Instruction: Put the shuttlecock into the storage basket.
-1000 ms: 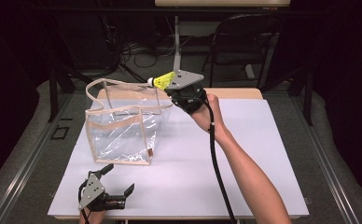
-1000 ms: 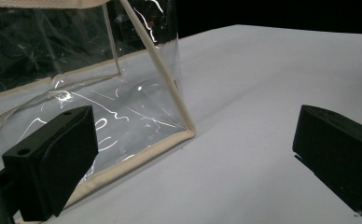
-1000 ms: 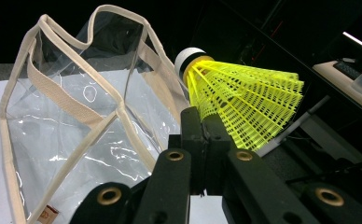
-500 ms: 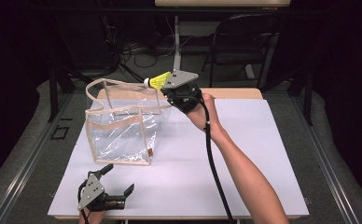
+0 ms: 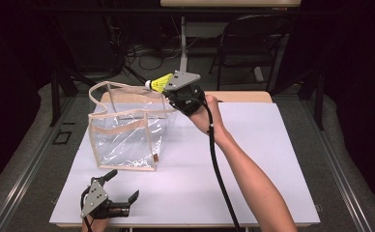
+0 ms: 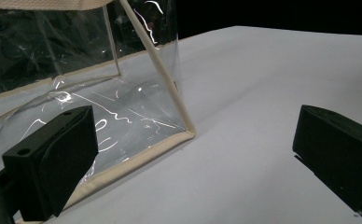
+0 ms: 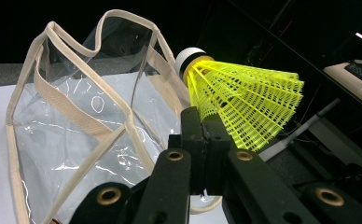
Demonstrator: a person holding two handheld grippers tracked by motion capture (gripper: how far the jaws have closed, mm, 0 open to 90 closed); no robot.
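— Holding steady, your right claw (image 5: 168,92) is clamped on the skirt of the yellow shuttlecock (image 5: 159,82), white cork tip pointing away from you, right at the top rim of the clear bag (image 5: 127,130).

— What's around it?

— The bag stands upright on the white bench (image 5: 253,159), its beige handles (image 7: 76,116) looping across the open mouth in your right gripper view. Your left claw (image 5: 120,193) sits near the bench's front edge with jaws spread wide and nothing between them, the bag's bottom corner (image 6: 188,133) just ahead. A chair (image 5: 253,43) stands beyond the bench.
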